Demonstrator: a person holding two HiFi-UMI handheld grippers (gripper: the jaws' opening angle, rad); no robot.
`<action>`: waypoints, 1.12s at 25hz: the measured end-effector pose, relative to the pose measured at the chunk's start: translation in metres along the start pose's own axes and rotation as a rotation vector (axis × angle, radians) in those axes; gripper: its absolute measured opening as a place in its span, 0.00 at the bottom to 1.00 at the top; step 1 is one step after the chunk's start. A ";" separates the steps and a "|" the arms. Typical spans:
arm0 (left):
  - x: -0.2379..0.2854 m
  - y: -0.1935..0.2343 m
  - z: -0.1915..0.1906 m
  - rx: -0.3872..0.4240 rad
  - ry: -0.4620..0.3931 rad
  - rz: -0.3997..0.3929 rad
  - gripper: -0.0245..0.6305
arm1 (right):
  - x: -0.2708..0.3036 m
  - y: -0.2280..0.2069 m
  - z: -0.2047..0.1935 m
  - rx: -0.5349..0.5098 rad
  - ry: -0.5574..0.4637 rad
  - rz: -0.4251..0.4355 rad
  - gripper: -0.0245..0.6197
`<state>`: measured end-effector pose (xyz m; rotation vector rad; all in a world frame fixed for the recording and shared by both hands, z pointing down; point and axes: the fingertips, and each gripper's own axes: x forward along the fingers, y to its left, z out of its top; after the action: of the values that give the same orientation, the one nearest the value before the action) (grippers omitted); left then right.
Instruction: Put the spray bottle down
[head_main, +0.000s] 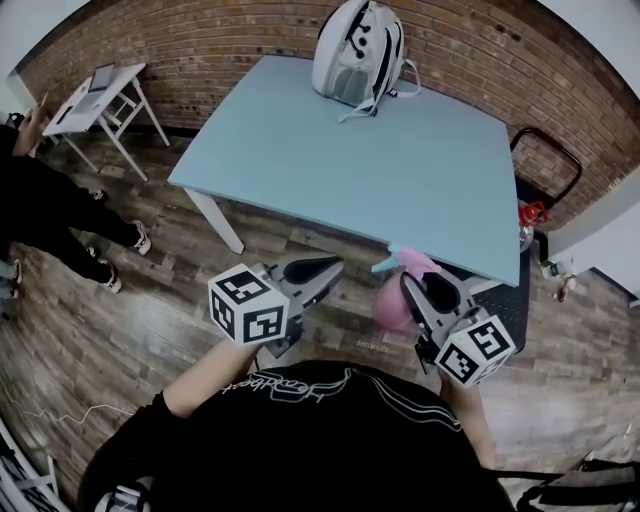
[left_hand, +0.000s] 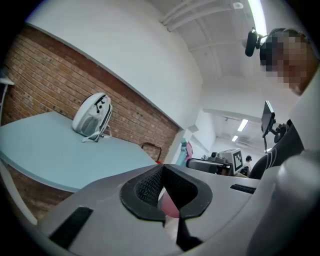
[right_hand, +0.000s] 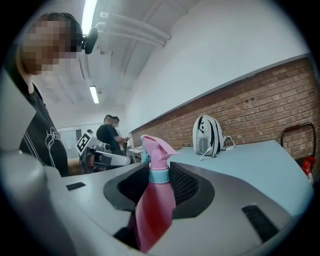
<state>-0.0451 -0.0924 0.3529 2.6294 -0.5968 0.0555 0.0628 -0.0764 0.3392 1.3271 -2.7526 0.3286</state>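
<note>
table; spray bottle in right tongs

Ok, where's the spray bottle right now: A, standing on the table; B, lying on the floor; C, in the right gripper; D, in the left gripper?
C: the right gripper view shows its jaws closed on the pink spray bottle, which is not yet on the table.

No print readable. Black shirt, lower centre of the head view: white script, upside down, too smeared to make out.
</note>
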 end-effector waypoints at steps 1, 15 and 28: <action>0.003 0.005 0.004 -0.002 -0.006 -0.003 0.05 | 0.005 -0.004 0.002 -0.003 0.000 -0.001 0.24; 0.035 0.052 0.008 -0.042 0.014 0.018 0.05 | 0.055 -0.044 0.001 0.003 0.025 0.034 0.24; 0.089 0.131 0.031 -0.090 0.029 0.108 0.05 | 0.134 -0.129 0.013 0.037 0.037 0.115 0.24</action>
<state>-0.0215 -0.2475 0.3909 2.5036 -0.7137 0.0974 0.0797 -0.2601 0.3676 1.1606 -2.8117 0.4092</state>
